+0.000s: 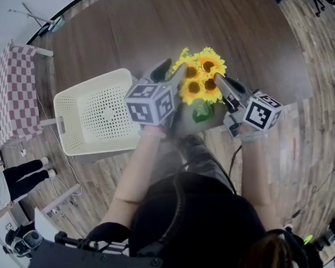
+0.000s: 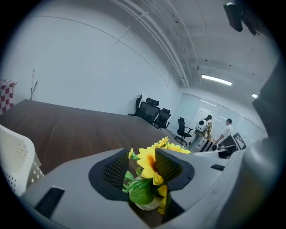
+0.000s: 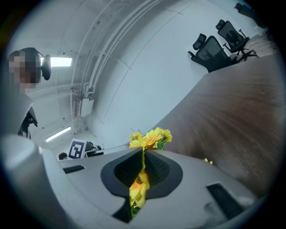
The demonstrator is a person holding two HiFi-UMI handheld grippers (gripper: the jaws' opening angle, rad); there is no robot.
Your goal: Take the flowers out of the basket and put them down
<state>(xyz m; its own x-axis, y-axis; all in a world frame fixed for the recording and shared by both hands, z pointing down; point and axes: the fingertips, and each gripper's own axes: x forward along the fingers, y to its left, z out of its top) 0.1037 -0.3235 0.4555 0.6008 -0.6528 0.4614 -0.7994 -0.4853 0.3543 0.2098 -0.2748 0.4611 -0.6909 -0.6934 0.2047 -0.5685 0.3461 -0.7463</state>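
A bunch of yellow sunflowers [image 1: 200,79] with green leaves stands up over the brown table [image 1: 147,22], to the right of the cream perforated basket [image 1: 96,114], which holds nothing. My left gripper [image 1: 173,71] is at the bunch's left side, open. In the left gripper view its jaws [image 2: 140,167] stand apart with a flower head [image 2: 147,160] and leaves loose between the pads. My right gripper [image 1: 218,79] comes in from the right. In the right gripper view it [image 3: 143,167] is shut on the flowers [image 3: 149,136], with a yellow bloom pinched in the narrow slit between its jaws.
A red-checked cloth table [image 1: 11,91] stands off the left end, with a person's legs [image 1: 15,177] below it. Black office chairs [image 2: 152,112] and people [image 2: 205,127] are far across the room. Wood floor lies to the right of the table.
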